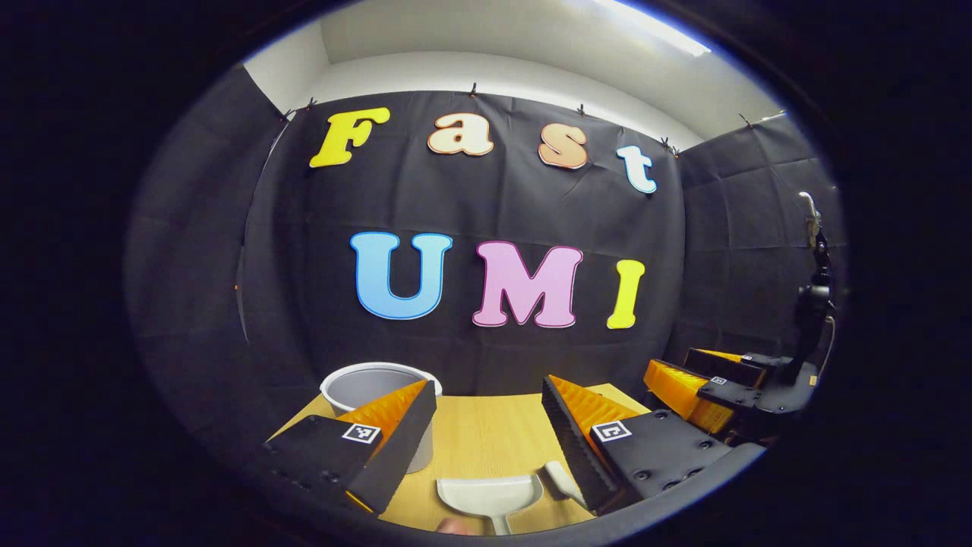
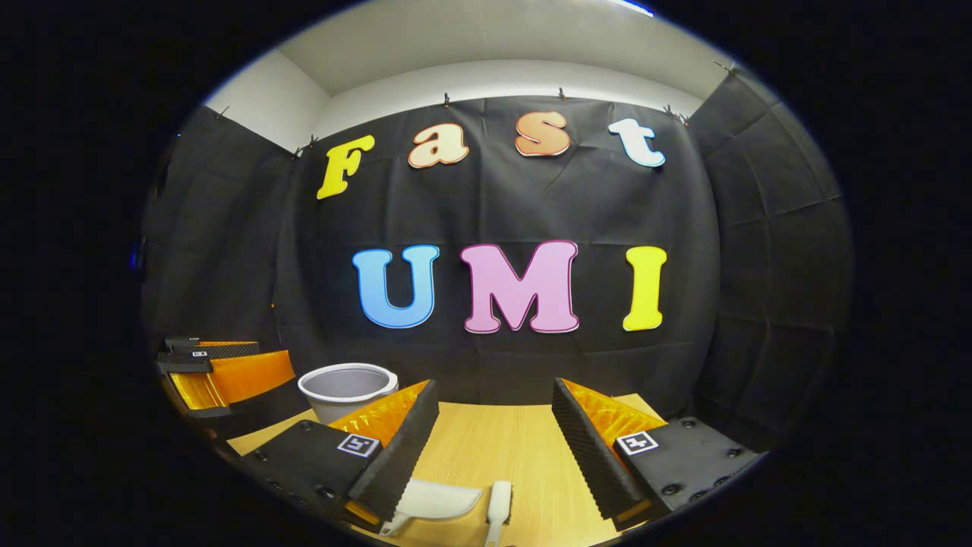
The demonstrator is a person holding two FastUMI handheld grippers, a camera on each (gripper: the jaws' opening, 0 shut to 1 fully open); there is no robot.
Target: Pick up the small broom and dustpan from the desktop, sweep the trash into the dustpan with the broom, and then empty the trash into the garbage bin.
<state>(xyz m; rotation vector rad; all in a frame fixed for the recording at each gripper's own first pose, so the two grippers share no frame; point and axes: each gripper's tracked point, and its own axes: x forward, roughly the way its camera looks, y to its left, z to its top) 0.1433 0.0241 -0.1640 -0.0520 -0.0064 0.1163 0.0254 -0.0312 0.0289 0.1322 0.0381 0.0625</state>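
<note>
A white dustpan (image 1: 490, 494) lies on the wooden desktop (image 1: 486, 433), just below and between the fingers of my left gripper (image 1: 488, 389), which is open and holds nothing. The white broom (image 1: 562, 480) lies right beside the dustpan, partly hidden by my right-hand finger (image 1: 585, 448). In the right gripper view the dustpan (image 2: 439, 499) and the broom (image 2: 499, 505) lie side by side low between the fingers. My right gripper (image 2: 493, 391) is open and empty above them. A grey garbage bin (image 1: 372, 384) (image 2: 345, 387) stands at the back left of the desk.
The right gripper (image 1: 714, 391) hovers over the desk's right edge in the left gripper view. The left gripper (image 2: 220, 372) shows at the far left of the right gripper view. Black cloth walls close the booth behind and on both sides.
</note>
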